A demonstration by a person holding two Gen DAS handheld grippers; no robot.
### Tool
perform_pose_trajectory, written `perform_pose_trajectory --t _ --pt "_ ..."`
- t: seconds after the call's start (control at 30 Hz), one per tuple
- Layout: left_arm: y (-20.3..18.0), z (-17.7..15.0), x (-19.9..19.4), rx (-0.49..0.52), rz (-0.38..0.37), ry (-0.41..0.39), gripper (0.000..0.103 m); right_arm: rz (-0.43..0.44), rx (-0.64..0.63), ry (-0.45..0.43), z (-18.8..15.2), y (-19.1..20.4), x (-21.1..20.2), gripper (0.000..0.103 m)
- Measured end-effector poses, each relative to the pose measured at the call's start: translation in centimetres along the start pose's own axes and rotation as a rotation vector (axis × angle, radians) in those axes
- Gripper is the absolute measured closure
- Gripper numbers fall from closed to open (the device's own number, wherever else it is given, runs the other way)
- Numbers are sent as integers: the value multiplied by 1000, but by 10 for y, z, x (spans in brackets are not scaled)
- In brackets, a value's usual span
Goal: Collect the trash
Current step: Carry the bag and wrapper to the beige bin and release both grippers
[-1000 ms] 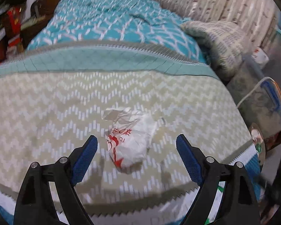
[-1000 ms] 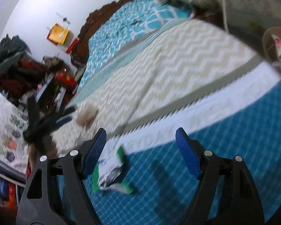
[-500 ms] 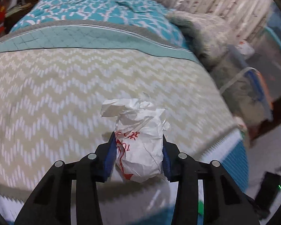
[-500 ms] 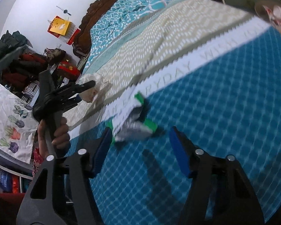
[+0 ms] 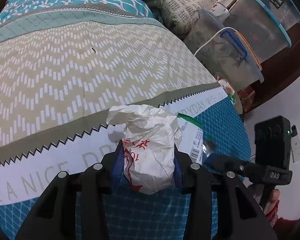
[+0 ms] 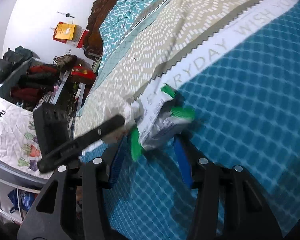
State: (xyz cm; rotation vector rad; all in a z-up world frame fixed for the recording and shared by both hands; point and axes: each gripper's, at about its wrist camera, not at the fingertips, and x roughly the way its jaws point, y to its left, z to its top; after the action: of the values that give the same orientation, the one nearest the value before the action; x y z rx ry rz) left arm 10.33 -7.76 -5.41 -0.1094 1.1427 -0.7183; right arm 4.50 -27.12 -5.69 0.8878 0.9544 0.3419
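L tongs (image 5: 148, 166) clamped on crumpled paper wrapper (image 5: 150, 150) near bed (image 5: 70, 64) foot edge; light, soft, crushes, so mid-body grip is ok. R tongs (image 6: 150, 160) closing around green-white packet (image 6: 162, 122), pads not pressing yet; slick film, take it at the bulk. Open bedspread all round, tongs close together.

Bed (image 5: 70, 64), patterned cover: beige chevron band ahead of left tool, sawtooth grey edge, white lettered strip, blue lattice panel nearest tools. Green-and-white wrapper (image 6: 162, 118) lies on blue panel at white strip's edge, just ahead of right tool. Patterned pillow (image 5: 170, 6) far ahead-right of left tool.
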Motion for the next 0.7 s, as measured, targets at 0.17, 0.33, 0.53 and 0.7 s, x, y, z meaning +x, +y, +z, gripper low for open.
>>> perform_pose_trajectory --t 0.17,0.33,0.53,0.7 --pt "4 -1 -2 -16 -15 -2 63 -7 -28 11 14 13 25 59" --pt "12 -2 -6 -42 -37 -5 63 21 -34 41 23 24 50 78" --pt "6 1 -6 -52 -89 10 63 8 -85 -12 24 21 26 88" --pt "-27 14 12 7 -127 47 63 -51 -86 -104 29 -3 -16 88"
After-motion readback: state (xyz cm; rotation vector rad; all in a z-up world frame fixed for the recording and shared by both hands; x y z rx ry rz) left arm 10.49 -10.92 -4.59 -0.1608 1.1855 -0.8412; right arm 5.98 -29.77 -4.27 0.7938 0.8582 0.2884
